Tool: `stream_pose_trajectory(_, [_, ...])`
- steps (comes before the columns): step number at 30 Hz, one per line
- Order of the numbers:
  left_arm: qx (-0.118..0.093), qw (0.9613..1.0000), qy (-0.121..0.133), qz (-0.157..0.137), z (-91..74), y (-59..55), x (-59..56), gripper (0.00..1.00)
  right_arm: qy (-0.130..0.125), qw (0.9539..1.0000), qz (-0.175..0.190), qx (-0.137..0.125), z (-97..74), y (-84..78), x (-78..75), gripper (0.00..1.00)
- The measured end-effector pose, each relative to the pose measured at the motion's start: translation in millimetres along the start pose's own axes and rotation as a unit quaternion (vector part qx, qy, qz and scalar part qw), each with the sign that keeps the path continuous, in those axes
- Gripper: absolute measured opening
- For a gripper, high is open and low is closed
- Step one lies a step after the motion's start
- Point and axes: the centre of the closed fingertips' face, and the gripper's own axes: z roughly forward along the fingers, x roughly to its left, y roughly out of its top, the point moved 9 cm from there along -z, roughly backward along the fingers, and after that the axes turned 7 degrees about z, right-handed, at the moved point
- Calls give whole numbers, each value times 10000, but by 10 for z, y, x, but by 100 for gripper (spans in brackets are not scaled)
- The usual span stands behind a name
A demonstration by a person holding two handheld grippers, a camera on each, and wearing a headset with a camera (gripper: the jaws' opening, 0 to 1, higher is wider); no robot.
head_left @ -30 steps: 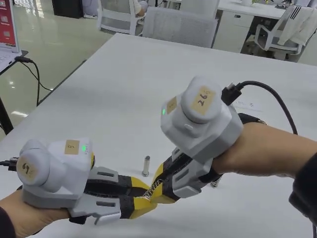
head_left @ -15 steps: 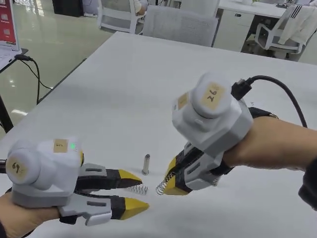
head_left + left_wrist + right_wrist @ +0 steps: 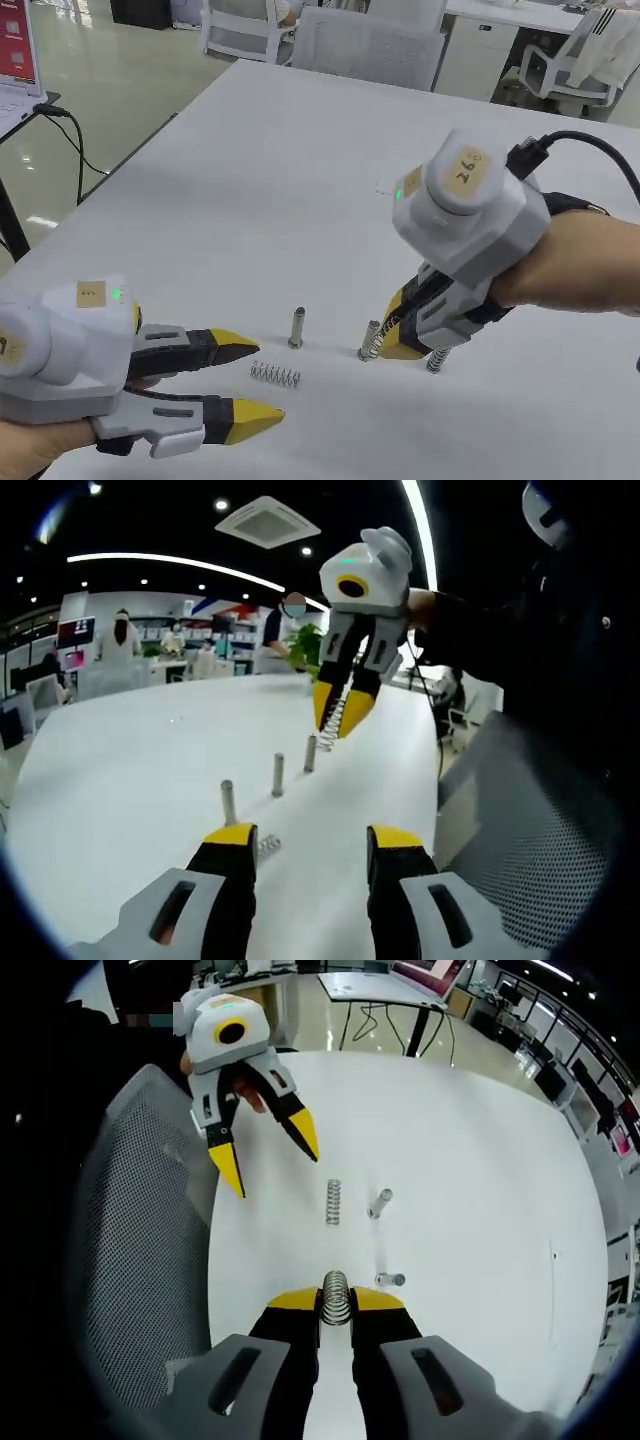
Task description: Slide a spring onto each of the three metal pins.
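Note:
Three short metal pins stand in a row on the white table. The left pin and the middle pin are bare. The right pin wears a spring and is half hidden behind my right gripper. That gripper is shut on a spring, tilted, with its lower end at the top of the middle pin. Another spring lies flat on the table just in front of my left gripper, which stands open with nothing in it. In the left gripper view the right gripper hangs above the pins.
Grey mesh chairs stand at the table's far edge. A black cable runs down past the table's left edge to the floor. The table's near edge lies just below the left gripper.
The grippers, together at one spring a second ago, have parted. The left one drew back left and opened. The right one carried its spring right, over to the middle pin.

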Motion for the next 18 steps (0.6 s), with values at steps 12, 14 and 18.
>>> stream_pose_trajectory(12, [22,10000,82,-25,-23,-42,-45,43,-382,9988,-12,308,38,28,-278,8])
stream_pose_trajectory(14, [15,10000,85,-21,-21,-38,-51,43,-395,9986,-2,345,50,43,-305,8])
stream_pose_trajectory(18, [2,9999,102,-11,-23,-28,-55,44,-379,9983,-41,438,100,60,-327,8])
